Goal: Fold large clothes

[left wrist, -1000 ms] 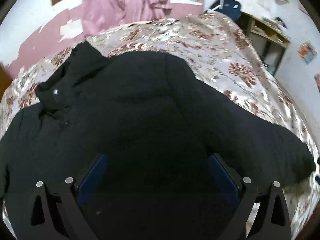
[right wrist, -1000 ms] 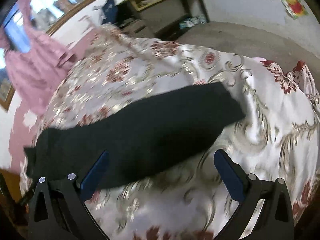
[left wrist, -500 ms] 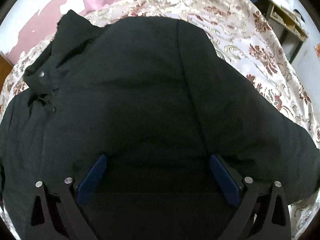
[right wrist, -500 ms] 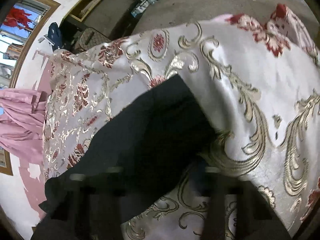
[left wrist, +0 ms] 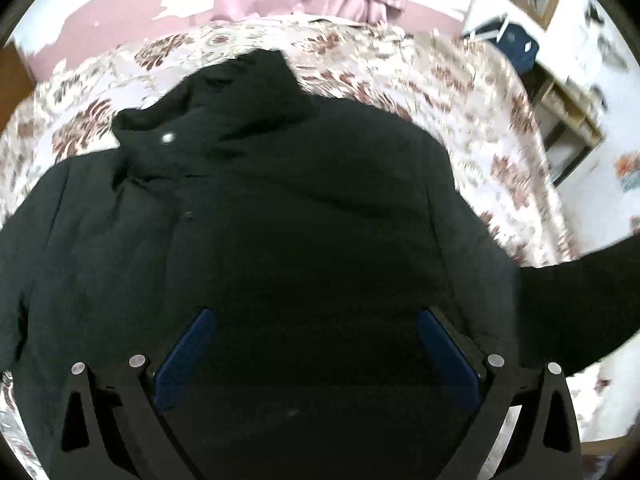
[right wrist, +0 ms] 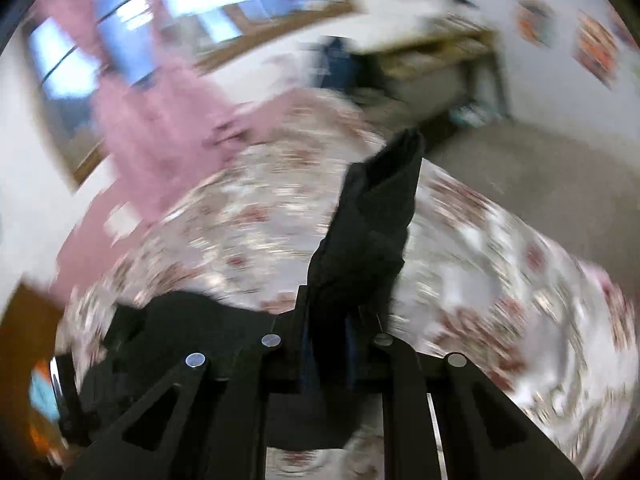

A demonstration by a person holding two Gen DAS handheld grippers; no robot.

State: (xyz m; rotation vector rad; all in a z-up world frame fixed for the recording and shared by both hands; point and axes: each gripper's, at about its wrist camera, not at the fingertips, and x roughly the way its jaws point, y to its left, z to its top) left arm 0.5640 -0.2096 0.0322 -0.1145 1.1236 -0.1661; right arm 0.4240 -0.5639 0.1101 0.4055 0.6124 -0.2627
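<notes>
Coat (left wrist: 280,248): we count one, on one floral bedspread (left wrist: 460,92); our right gripper (right wrist: 328,344) has just closed, pinching its sleeve (right wrist: 376,216) toward twelve o'clock; left gripper (left wrist: 316,344) gapes.

Two-finger black left gripper (left wrist: 316,356): triangular cut-outs in each finger frame, round silver screw heads on top, blue pads (left wrist: 182,360) lining the inner faces. Same black build, silver screws and blue inner lining on right gripper (right wrist: 328,354).

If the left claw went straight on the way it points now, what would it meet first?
Most likely the black coat: its body fills the view between the open fingers of the left claw, which angles down at it. Depth is unclear, but nothing lies between.
</notes>
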